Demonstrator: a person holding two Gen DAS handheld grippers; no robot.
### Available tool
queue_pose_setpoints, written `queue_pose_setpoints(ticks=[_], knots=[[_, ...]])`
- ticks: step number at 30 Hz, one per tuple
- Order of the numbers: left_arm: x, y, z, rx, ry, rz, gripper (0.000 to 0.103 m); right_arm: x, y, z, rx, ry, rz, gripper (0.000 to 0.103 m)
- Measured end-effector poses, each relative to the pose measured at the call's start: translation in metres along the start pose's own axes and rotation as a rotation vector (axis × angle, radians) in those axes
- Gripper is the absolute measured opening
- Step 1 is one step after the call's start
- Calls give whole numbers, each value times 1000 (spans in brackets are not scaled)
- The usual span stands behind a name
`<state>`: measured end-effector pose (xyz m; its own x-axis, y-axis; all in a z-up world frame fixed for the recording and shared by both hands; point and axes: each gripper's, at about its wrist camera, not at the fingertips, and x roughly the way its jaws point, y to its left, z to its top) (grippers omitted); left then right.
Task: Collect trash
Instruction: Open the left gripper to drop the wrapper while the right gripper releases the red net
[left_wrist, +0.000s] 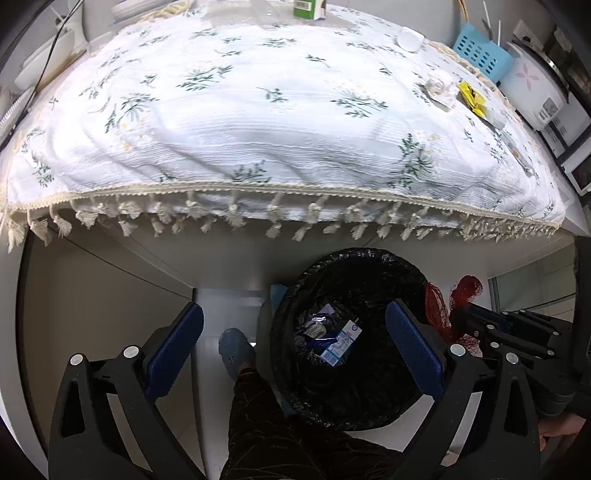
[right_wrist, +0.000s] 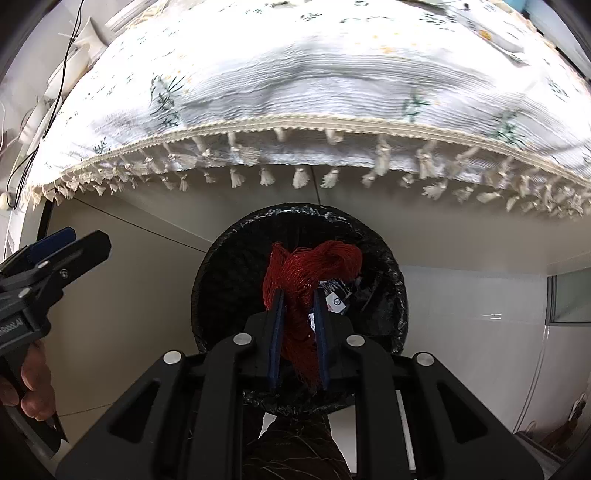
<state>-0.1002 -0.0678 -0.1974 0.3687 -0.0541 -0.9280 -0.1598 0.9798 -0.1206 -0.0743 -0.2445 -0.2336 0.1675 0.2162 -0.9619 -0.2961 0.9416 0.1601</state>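
My right gripper (right_wrist: 299, 297) is shut on a bundle of red mesh net (right_wrist: 314, 266) and holds it over the open mouth of a round bin with a black liner (right_wrist: 295, 212). In the left wrist view the same red net (left_wrist: 436, 306) hangs at the bin's right rim (left_wrist: 354, 254). A blue-and-white carton (left_wrist: 341, 341) and a wrapper (left_wrist: 317, 326) lie inside the bin. My left gripper (left_wrist: 295, 328) stands wide open above the bin, with nothing between its blue pads (left_wrist: 173, 339). On the floral tablecloth (left_wrist: 258, 110) lie a crumpled white tissue (left_wrist: 441, 86) and a yellow wrapper (left_wrist: 472, 96).
The table's tasselled edge (left_wrist: 258, 214) overhangs the bin. A green carton (left_wrist: 308, 8) and a white cup (left_wrist: 410, 38) stand at the far edge. A blue basket (left_wrist: 480, 55) and a rice cooker (left_wrist: 535, 88) are at the right. A person's slippered foot (left_wrist: 234, 350) stands left of the bin.
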Motion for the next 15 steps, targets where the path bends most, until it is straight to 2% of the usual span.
queue_pose_setpoints(ticks=[12,15], knots=[[3,15,1,1,23,30,97,16,2,9,14,23,-3,23],[3,17,2,0,22,35,97,14,2,12,29,18,-2,38]])
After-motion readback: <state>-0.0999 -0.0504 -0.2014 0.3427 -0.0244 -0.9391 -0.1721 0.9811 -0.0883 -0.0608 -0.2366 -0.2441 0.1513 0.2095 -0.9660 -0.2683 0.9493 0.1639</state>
